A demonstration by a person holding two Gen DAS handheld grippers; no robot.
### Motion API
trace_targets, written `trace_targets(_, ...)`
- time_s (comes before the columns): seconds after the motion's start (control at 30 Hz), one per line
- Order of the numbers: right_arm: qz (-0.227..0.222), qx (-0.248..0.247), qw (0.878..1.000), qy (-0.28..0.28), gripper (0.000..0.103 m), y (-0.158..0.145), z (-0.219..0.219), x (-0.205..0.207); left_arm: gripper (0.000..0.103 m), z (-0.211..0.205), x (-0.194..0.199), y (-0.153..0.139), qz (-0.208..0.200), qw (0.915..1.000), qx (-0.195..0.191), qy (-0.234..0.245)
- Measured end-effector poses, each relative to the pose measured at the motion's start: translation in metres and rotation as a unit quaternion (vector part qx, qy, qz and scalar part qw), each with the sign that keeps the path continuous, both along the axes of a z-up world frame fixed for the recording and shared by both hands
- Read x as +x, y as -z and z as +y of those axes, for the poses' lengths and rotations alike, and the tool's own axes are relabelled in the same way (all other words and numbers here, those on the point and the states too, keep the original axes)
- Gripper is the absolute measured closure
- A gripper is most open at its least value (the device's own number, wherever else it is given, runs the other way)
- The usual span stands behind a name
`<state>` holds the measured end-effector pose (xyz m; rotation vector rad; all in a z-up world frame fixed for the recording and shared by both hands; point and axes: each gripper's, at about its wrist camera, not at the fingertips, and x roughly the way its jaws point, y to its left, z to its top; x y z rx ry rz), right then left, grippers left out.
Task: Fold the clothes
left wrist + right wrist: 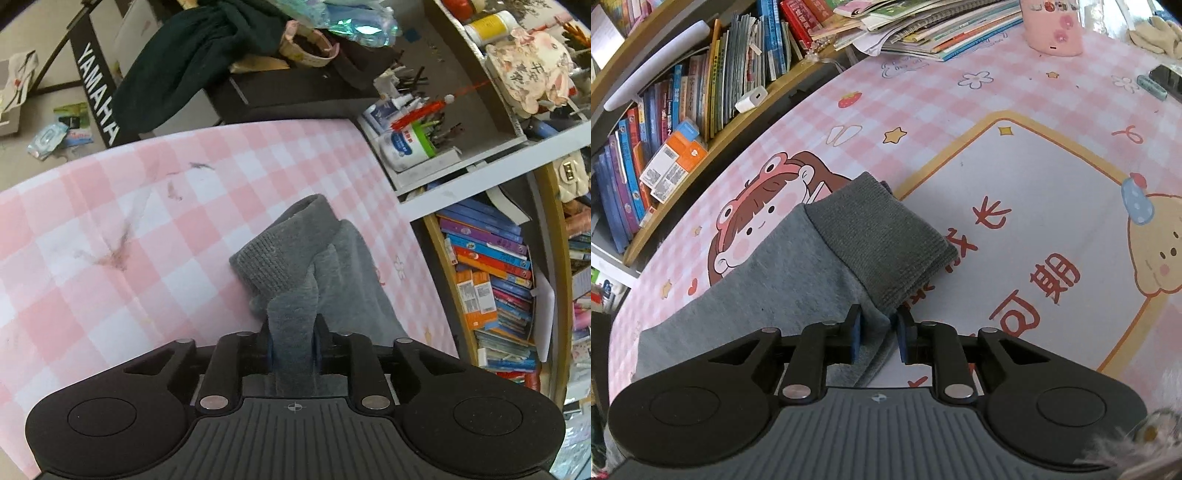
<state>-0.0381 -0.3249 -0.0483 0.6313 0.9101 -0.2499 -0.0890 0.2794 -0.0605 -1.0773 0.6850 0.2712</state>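
Observation:
A grey sweat garment with ribbed cuffs lies on the pink checked table cover. In the left wrist view my left gripper [293, 332] is shut on a fold of the grey garment [295, 258], with a ribbed cuff [269, 266] just beyond the fingers. In the right wrist view my right gripper [879, 332] is shut on the grey garment [768, 273] right behind its darker ribbed cuff [879, 236], which rests flat on the table cover [1015, 206]. The cloth bunches between the blue pads.
A bookshelf [665, 147] full of books runs along the table's side. A stack of books [923, 29] and a pink cup [1052, 29] stand at the far edge. A dark garment [184, 62] and a Yamaha stand [98, 99] lie beyond the table.

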Motion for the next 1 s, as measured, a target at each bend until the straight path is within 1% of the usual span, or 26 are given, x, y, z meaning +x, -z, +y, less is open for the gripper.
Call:
trace_targets(0.03,0.0,-0.002,1.0,0.0,0.083,0.0,0.001,-0.001,0.077,0.001,0.0,0.001,0.003,1.0,-0.002,-0.001)
trace_targets(0.13,0.003,-0.01,1.0,0.002,0.079,0.0,0.002,-0.001,0.074,0.001,0.001,0.003,0.004,1.0,-0.005,-0.002)
trace_targets(0.2,0.007,-0.021,1.0,0.005,0.072,-0.001,0.005,-0.001,0.074,0.0,0.001,0.004,0.003,1.0,-0.005,-0.001)
trace_targets(0.33,0.011,-0.038,0.999,0.015,0.067,-0.007,0.01,-0.005,0.073,0.0,0.002,0.005,0.0,1.0,-0.006,0.002)
trace_targets(0.4,0.012,-0.047,0.998,0.036,0.056,-0.011,0.013,-0.011,0.073,0.001,0.001,0.005,-0.002,1.0,-0.008,0.002)
trace_targets(0.43,0.013,-0.047,0.997,0.053,0.054,-0.014,0.015,-0.015,0.072,0.001,0.001,0.006,-0.004,0.9999,-0.009,0.002)
trace_targets(0.47,0.014,-0.047,0.997,0.064,0.054,-0.016,0.017,-0.018,0.072,0.001,0.0,0.006,-0.007,0.9999,-0.011,0.003)
trace_targets(0.53,0.011,-0.053,0.997,0.06,0.054,-0.019,0.026,-0.023,0.072,0.002,-0.001,0.008,-0.01,0.9998,-0.015,0.001)
trace_targets(0.63,-0.001,-0.077,0.997,0.006,0.054,-0.026,0.049,-0.02,0.072,0.002,-0.001,0.009,-0.013,0.9997,-0.019,-0.002)
trace_targets(0.7,-0.01,-0.095,0.995,-0.034,0.051,-0.031,0.064,-0.016,0.072,0.002,-0.001,0.009,-0.014,0.9996,-0.022,-0.003)
trace_targets(0.8,-0.027,-0.115,0.986,-0.121,0.049,-0.035,0.097,-0.011,0.072,0.002,-0.001,0.01,-0.016,0.9995,-0.027,-0.006)
trace_targets(0.87,-0.038,-0.13,0.973,-0.189,0.045,-0.036,0.124,-0.009,0.072,0.003,-0.001,0.011,-0.018,0.9994,-0.03,-0.008)
trace_targets(0.93,-0.048,-0.151,0.953,-0.257,0.043,-0.034,0.152,-0.009,0.072,0.003,-0.001,0.012,-0.019,0.9992,-0.034,-0.01)
trace_targets(1.0,-0.055,-0.173,0.933,-0.31,0.042,-0.033,0.174,-0.01,0.077,0.004,0.0,0.012,-0.017,0.9988,-0.042,-0.014)
